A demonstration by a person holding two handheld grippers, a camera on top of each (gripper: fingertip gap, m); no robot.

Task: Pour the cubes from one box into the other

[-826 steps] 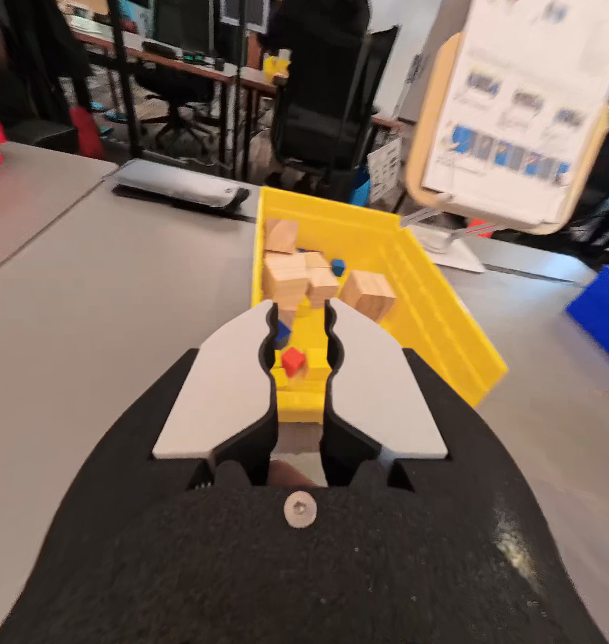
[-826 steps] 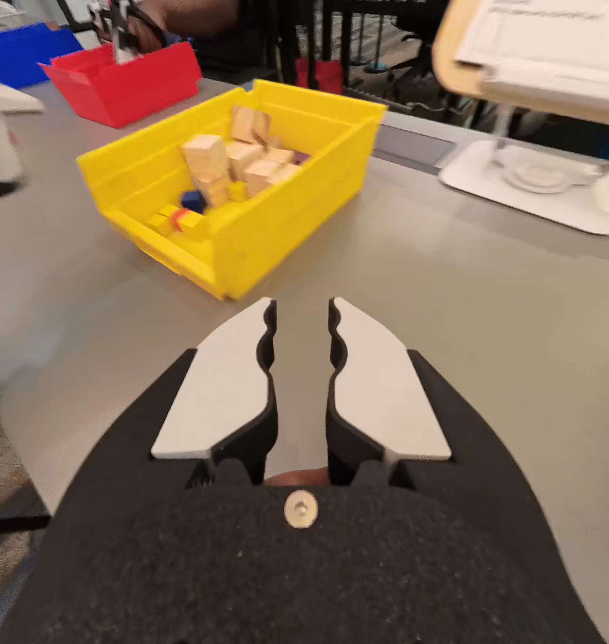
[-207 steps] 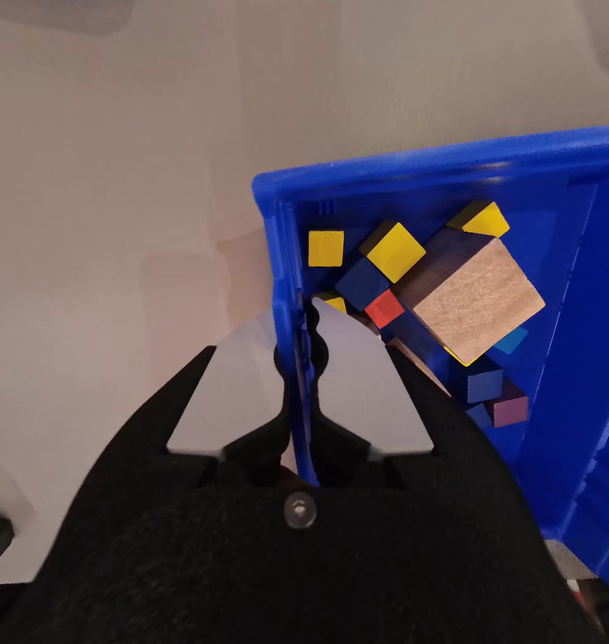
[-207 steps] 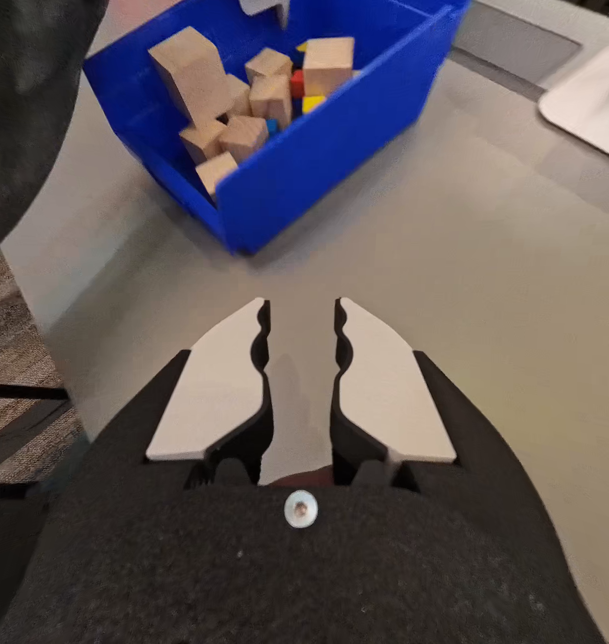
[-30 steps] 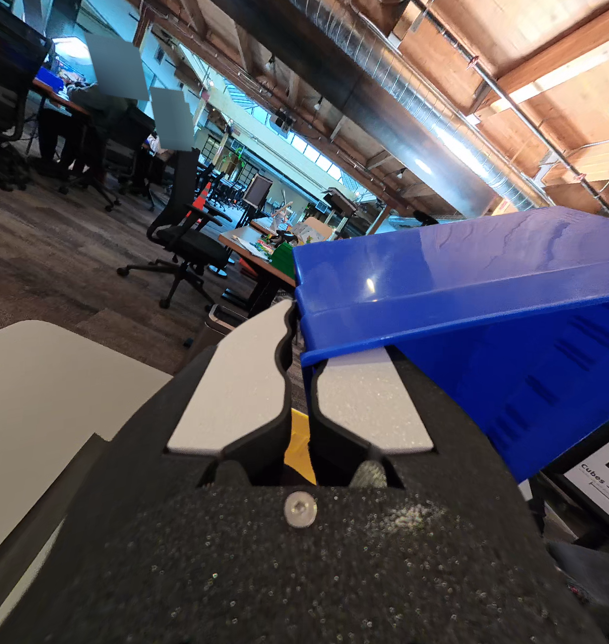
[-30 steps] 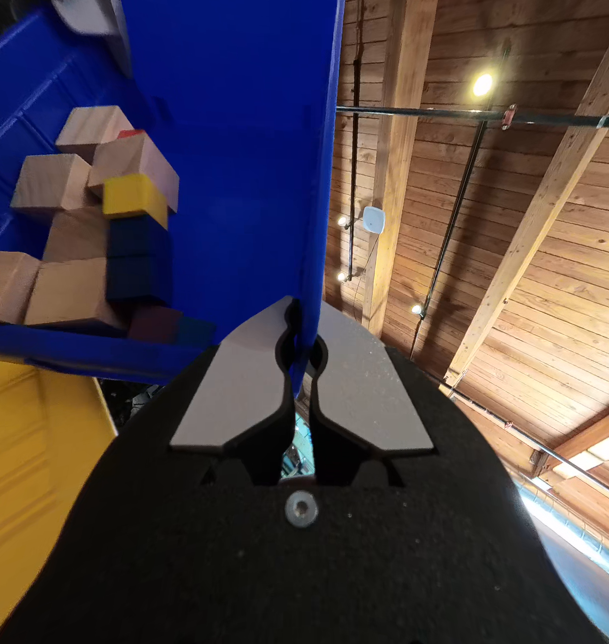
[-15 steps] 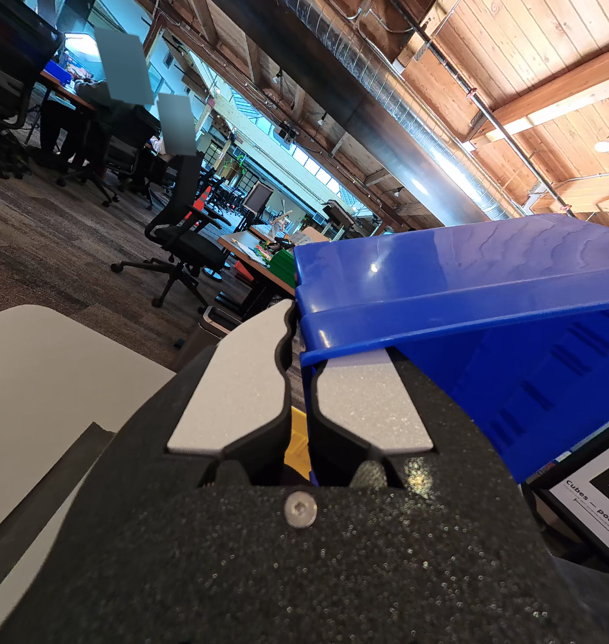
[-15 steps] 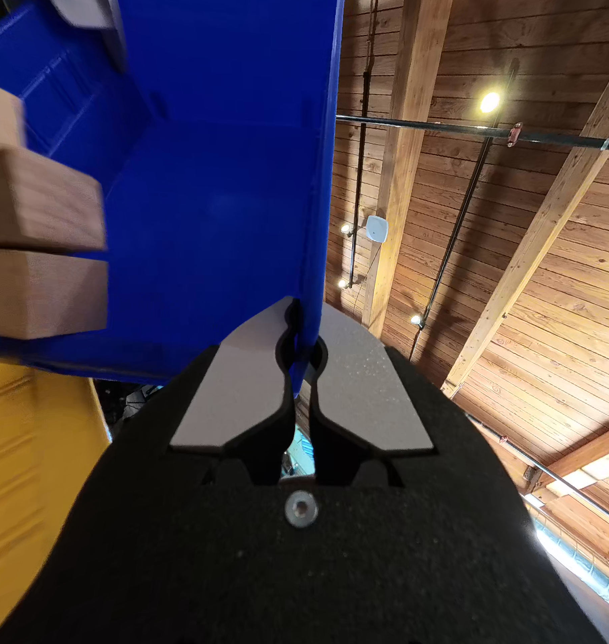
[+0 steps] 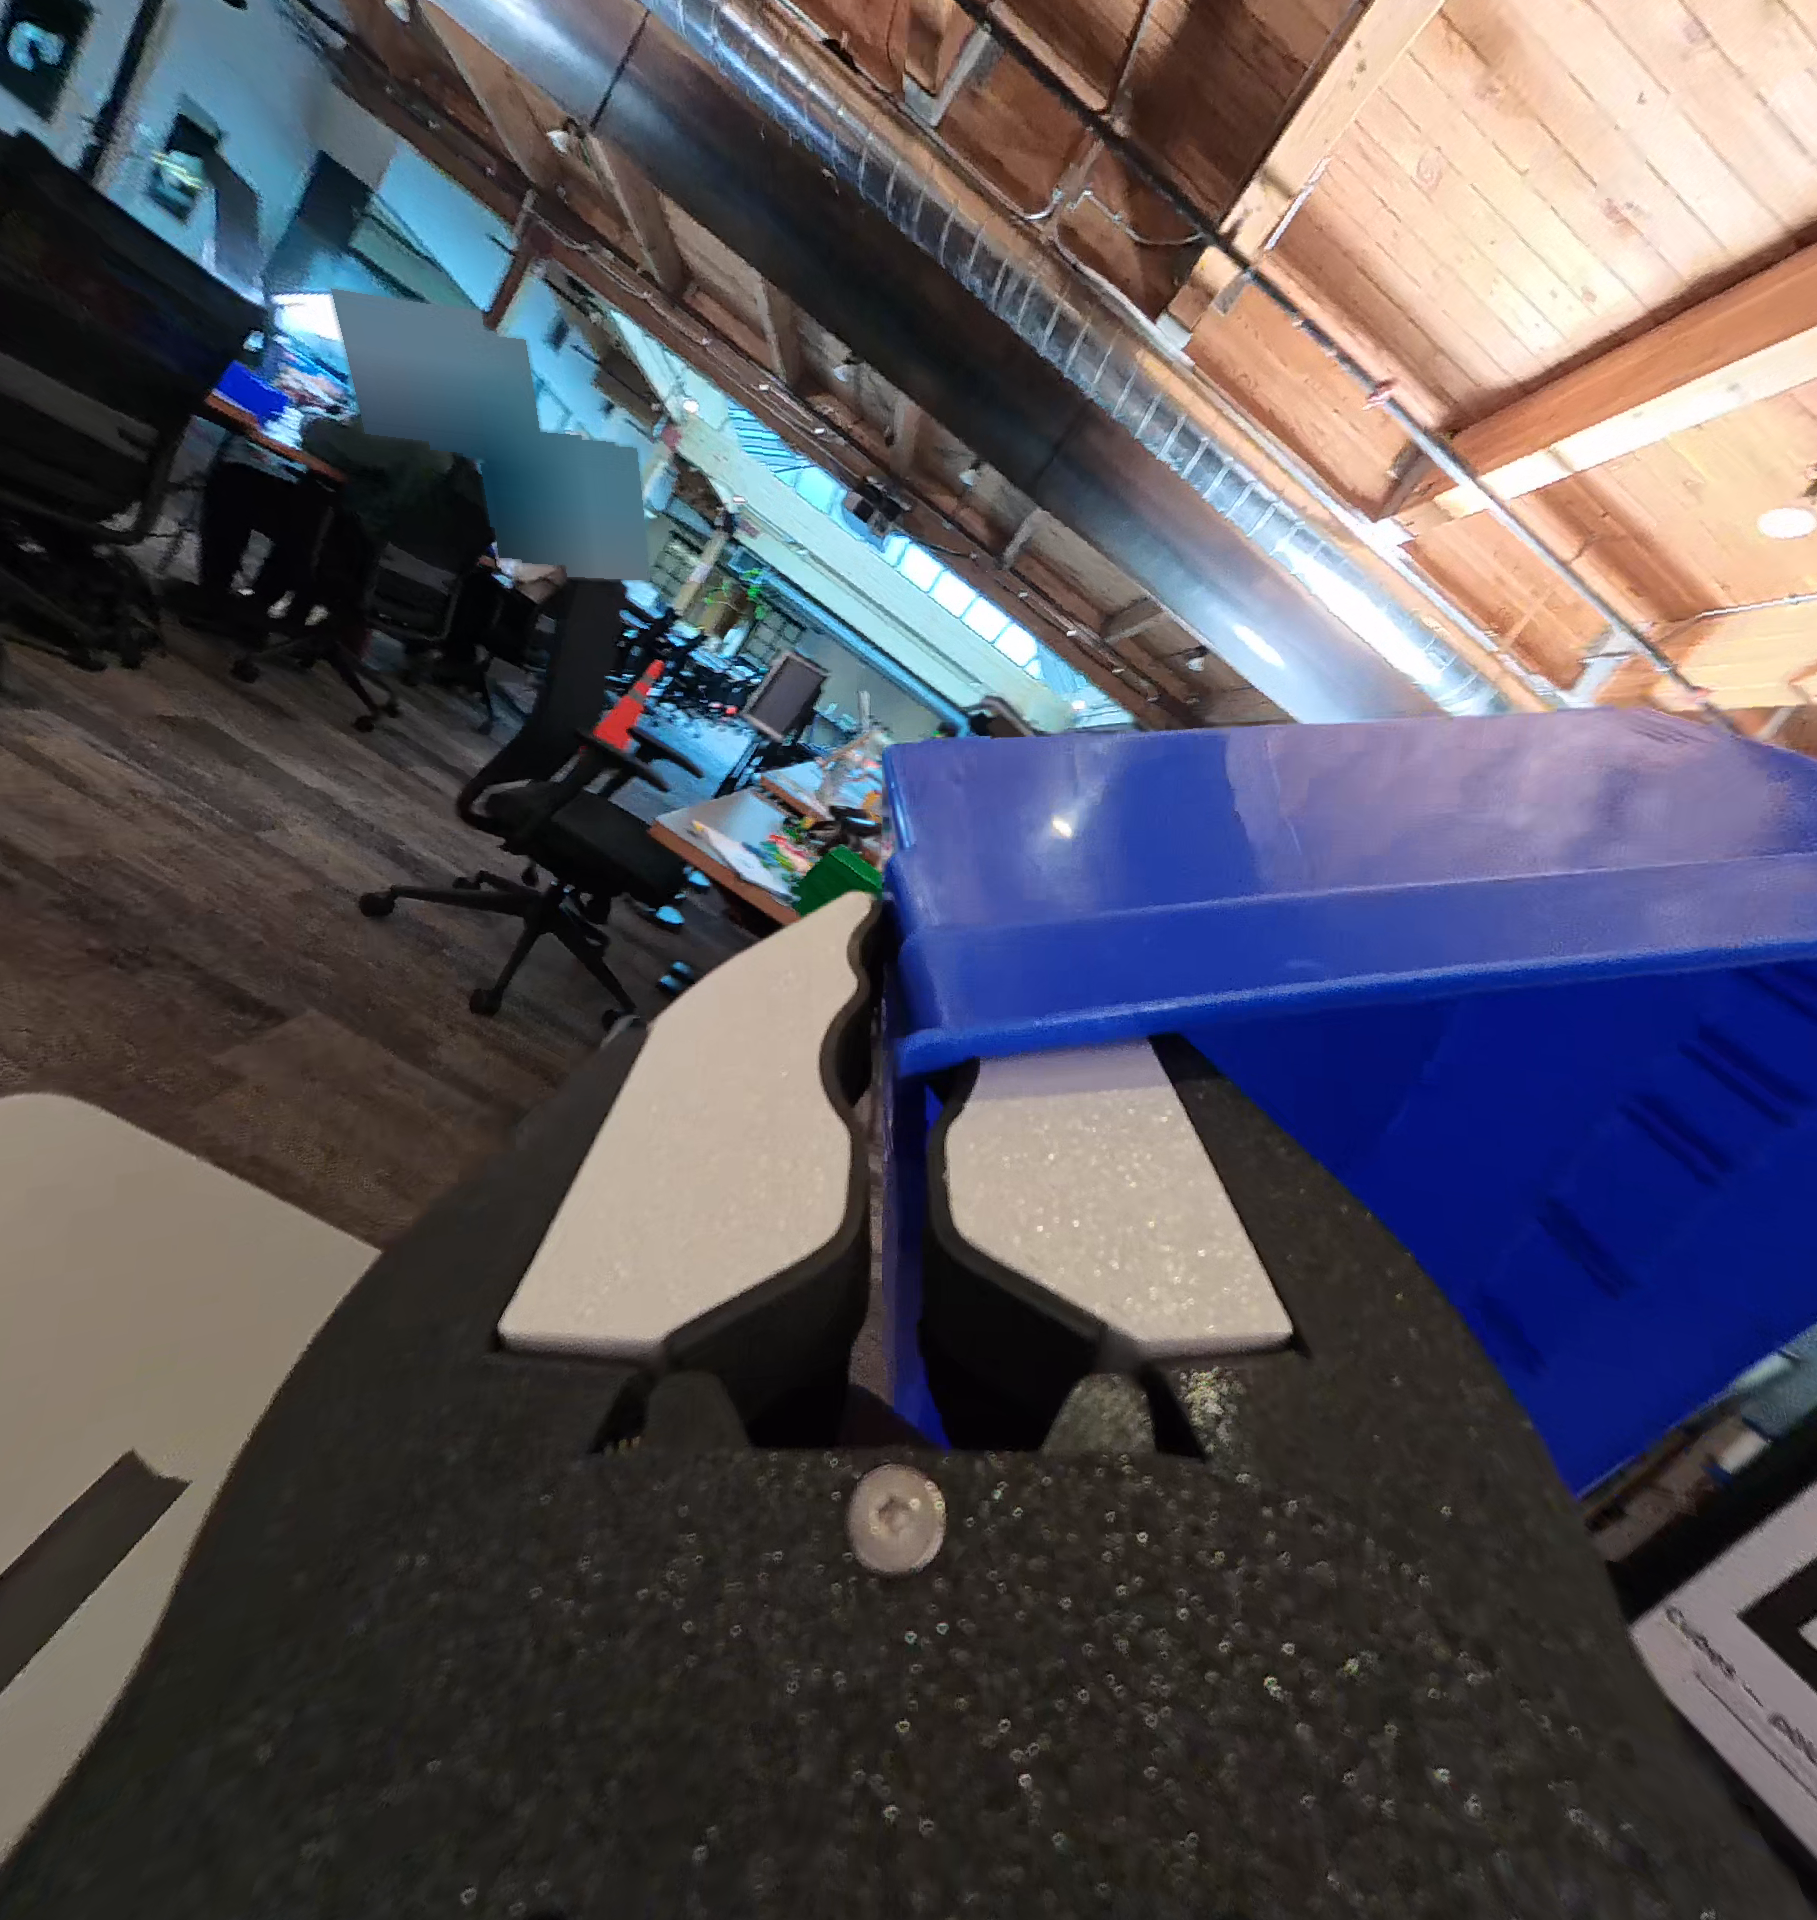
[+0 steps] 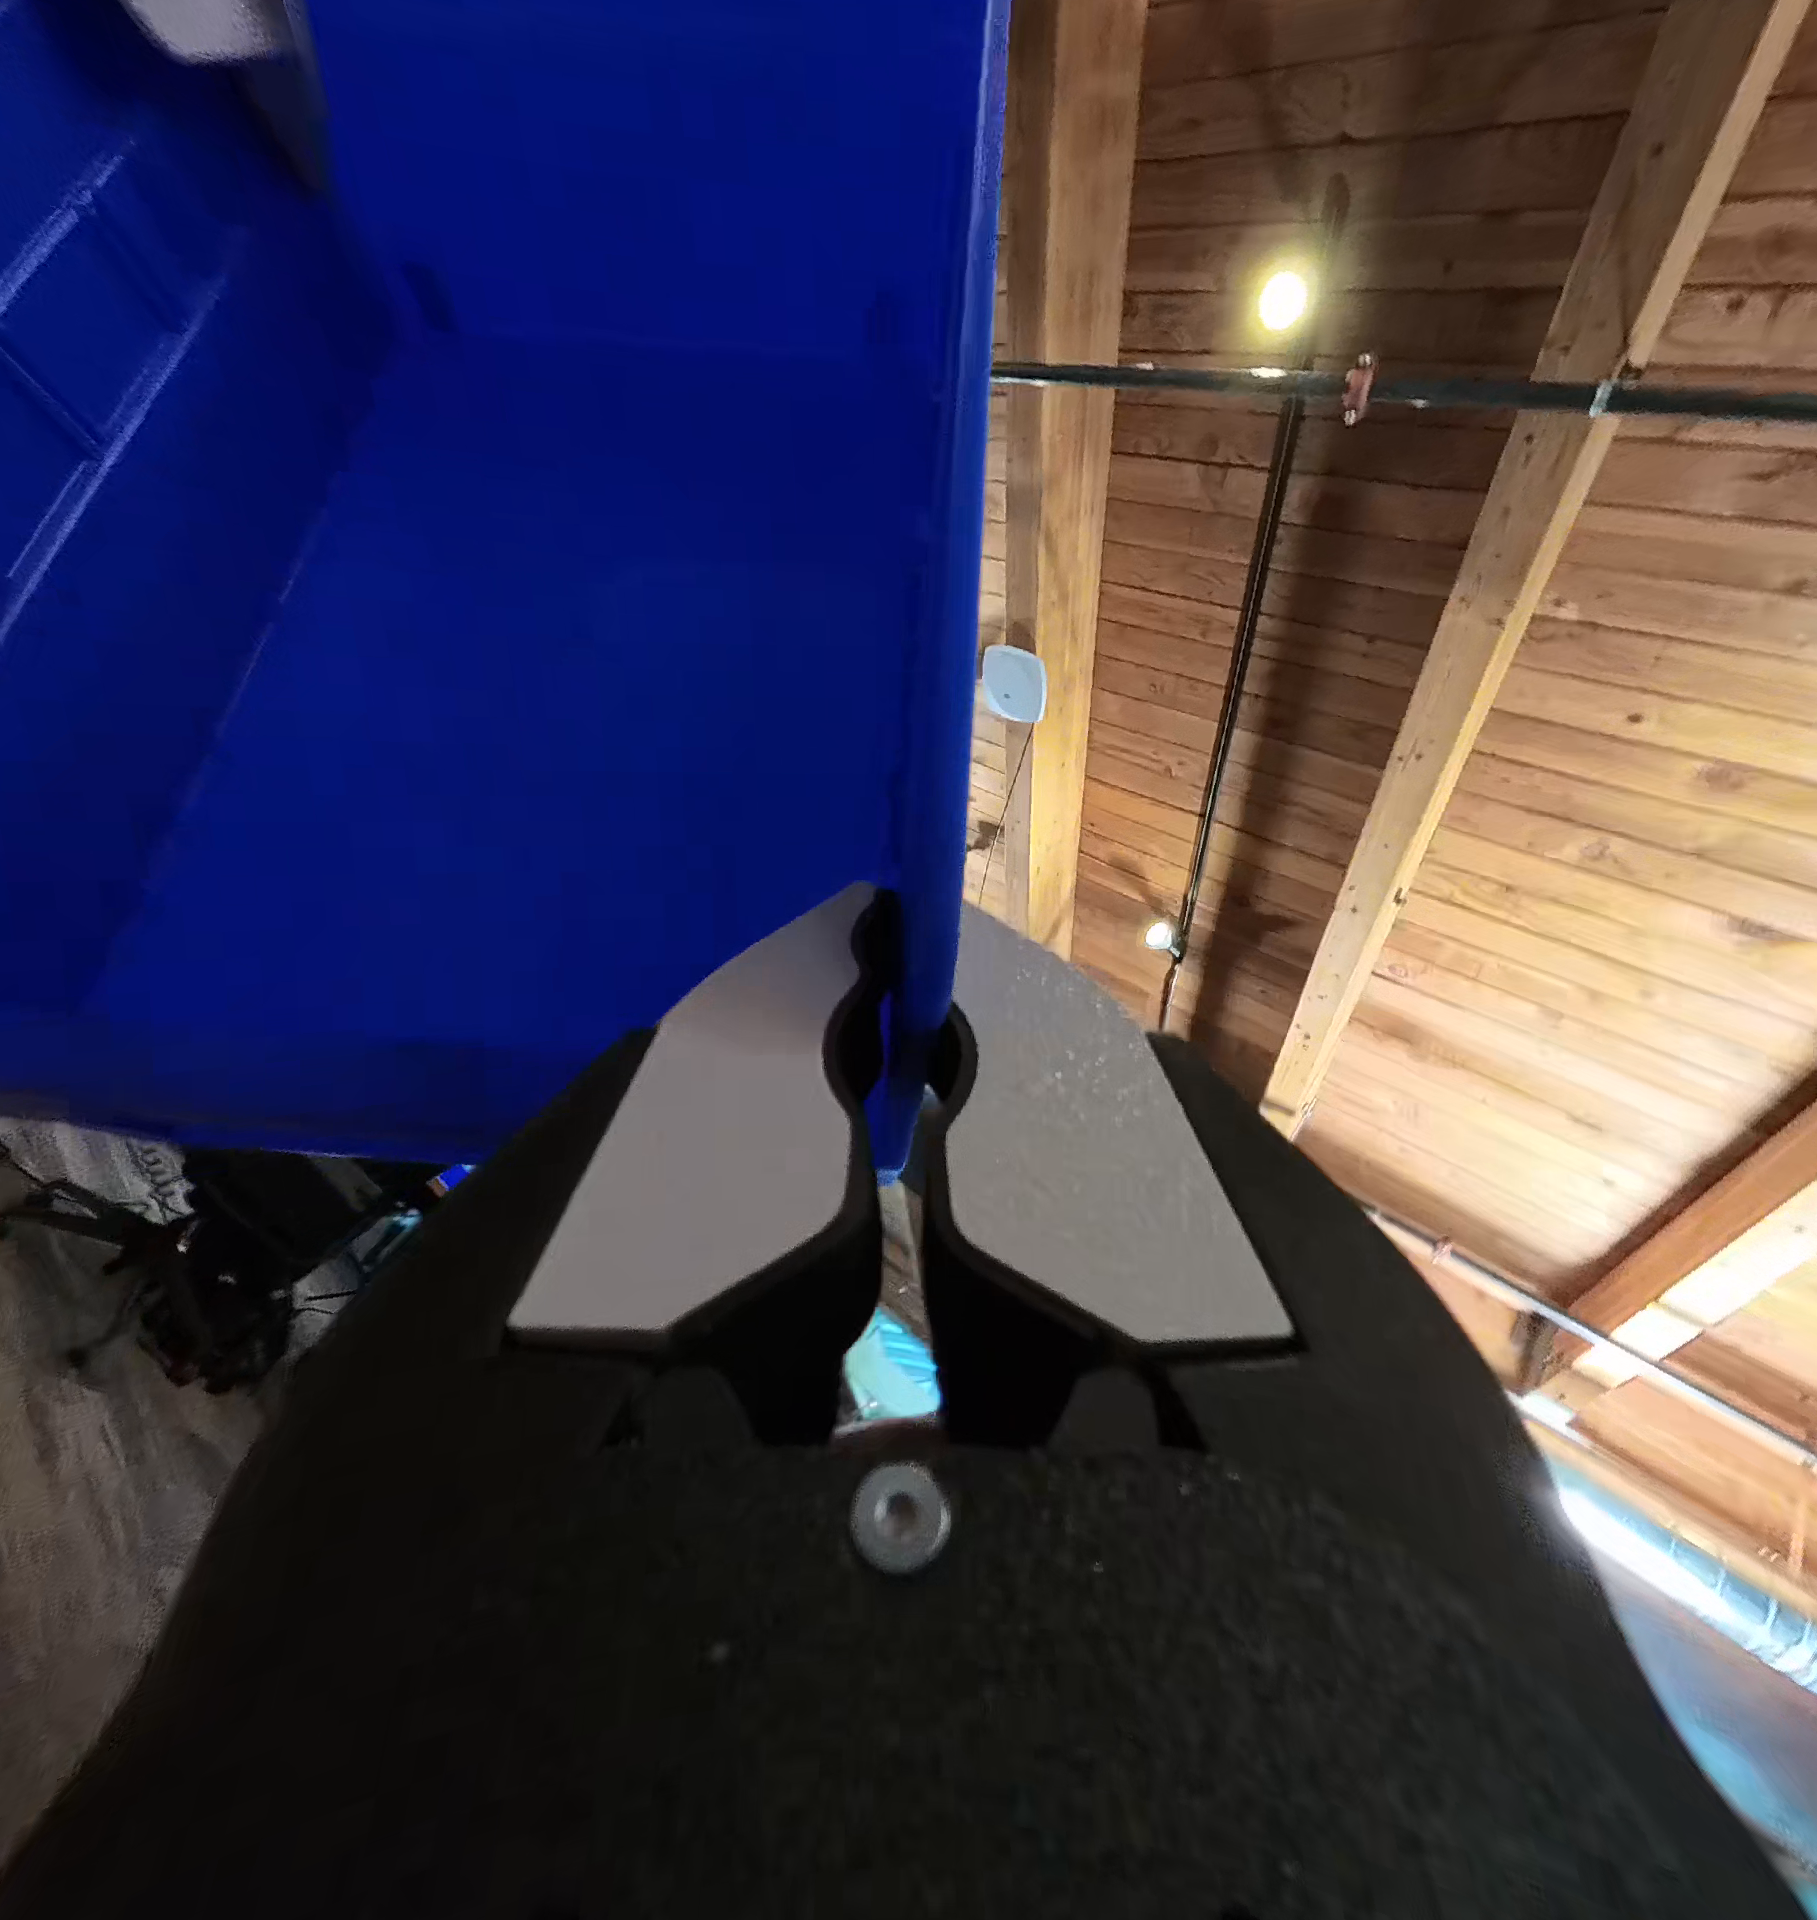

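The left gripper (image 9: 888, 997) has its two pale fingers (image 9: 717, 1122) pinched on a thin side wall of the blue box (image 9: 1403, 935), one finger outside the wall and the other tucked under the folded rim. The right gripper (image 10: 904, 977) clamps the opposite wall in the same way, its fingers (image 10: 717, 1132) closed on the blue edge that runs down between them. Held at two walls, the box can be lifted and turned about the line between the grips, which looks like the reason for this hold: a pour needs a controlled tilt, and one pinch alone would let the box swing.

The box is in the air, tipped steeply. In the left wrist view its outer side and rim fill the right half, with the ceiling beams (image 9: 1506, 312) above and office chairs (image 9: 561, 831) on the far floor at left. A grey table edge (image 9: 104, 1299) lies near at lower left. In the right wrist view the camera looks up into the box's open inside (image 10: 519, 623), backed by the wooden plank ceiling (image 10: 1455, 727) on the right.

The box is glossy, deep blue plastic with ribbed walls and a rolled lip. No cubes show in the part of the inside that is visible, so the pour seems done or nearly done. The receiving box is not in either view, so I cannot tell where it sits below.
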